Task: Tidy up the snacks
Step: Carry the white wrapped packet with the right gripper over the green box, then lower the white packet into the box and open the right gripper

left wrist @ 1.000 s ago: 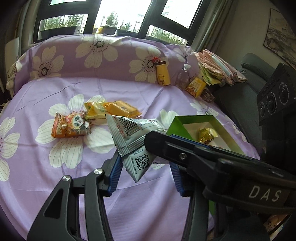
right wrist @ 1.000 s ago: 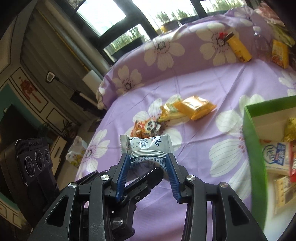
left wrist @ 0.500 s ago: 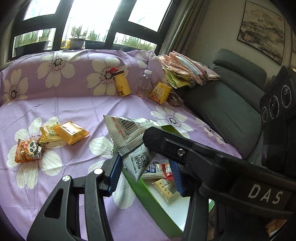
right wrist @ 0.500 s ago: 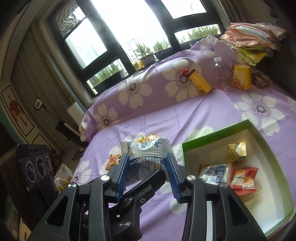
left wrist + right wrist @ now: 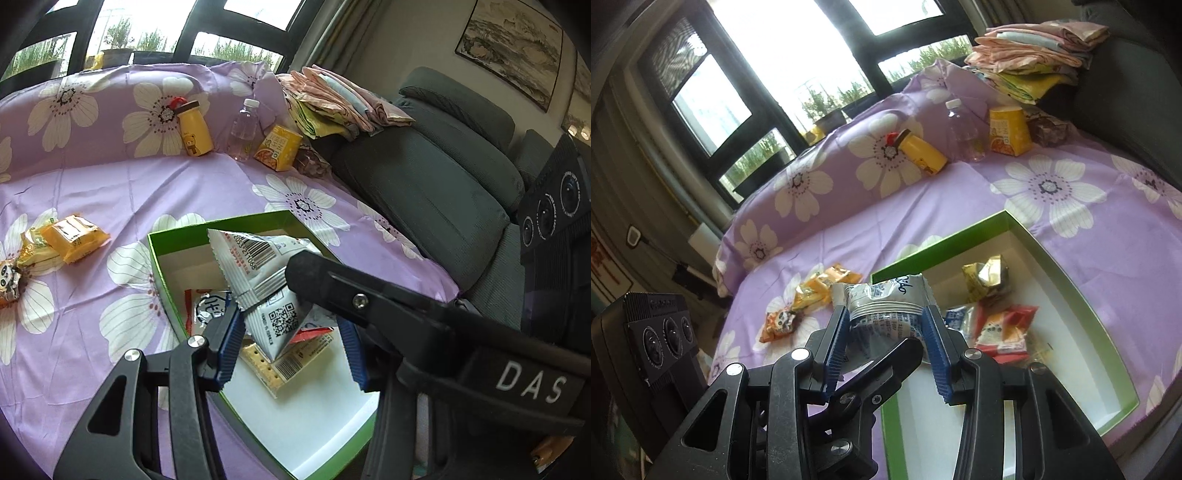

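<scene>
A white snack packet [image 5: 886, 299] with a barcode and QR code [image 5: 258, 266] hangs over the green box [image 5: 942, 251]. My right gripper [image 5: 886, 314] is shut on its crimped end. Its black body [image 5: 406, 314] crosses the left wrist view. My left gripper [image 5: 290, 321] is open, with the packet's lower corner between its fingers and a gap at the right pad. The box [image 5: 159, 266] holds a gold wrapper [image 5: 986, 277], a red packet [image 5: 1004, 328] and a cracker packet [image 5: 280, 365]. Orange packets [image 5: 74, 236] and a panda packet [image 5: 779, 321] lie on the purple cloth.
At the back of the flowered cloth stand a yellow bottle [image 5: 194, 129], a clear bottle [image 5: 243, 129] and a yellow carton [image 5: 277, 147]. Folded cloths [image 5: 332, 99] are piled on the grey sofa [image 5: 424, 184] to the right. Windows are behind.
Both grippers have swung to the right together with the white packet, from above the bare cloth near the loose snacks to above the green box.
</scene>
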Demonstrator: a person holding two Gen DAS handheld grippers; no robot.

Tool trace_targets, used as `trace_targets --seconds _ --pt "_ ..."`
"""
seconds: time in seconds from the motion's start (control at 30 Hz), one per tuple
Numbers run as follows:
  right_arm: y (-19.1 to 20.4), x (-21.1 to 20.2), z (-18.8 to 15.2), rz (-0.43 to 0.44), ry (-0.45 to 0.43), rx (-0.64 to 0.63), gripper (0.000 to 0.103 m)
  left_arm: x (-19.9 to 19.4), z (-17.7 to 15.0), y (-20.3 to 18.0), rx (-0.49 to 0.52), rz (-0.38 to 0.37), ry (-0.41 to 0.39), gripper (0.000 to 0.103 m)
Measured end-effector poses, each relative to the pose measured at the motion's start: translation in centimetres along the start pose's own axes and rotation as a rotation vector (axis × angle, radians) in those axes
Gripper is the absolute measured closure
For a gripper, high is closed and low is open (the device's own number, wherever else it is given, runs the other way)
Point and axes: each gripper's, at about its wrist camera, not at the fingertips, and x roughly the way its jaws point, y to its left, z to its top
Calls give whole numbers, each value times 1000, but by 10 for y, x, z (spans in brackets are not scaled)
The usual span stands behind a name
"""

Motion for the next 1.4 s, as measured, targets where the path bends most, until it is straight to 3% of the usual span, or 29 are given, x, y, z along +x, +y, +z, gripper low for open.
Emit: trace_targets --seconds 0.5,0.67,0.87,1.23,1.4 --pt "-42 1 -11 -88 46 120 57 42 -14 -15 -43 -81 145 55" --pt "-53 2 -12 -71 88 131 44 51 -18 -23 -33 -99 174 55" --pt "-62 5 -14 -114 117 145 43 62 -23 -25 -41 -121 216 55" --pt "-77 13 -16 -90 153 183 41 73 -27 -20 -79 -126 261 55" --pt "-76 13 -16 -85 153 177 41 70 -26 -21 -68 -99 253 50"
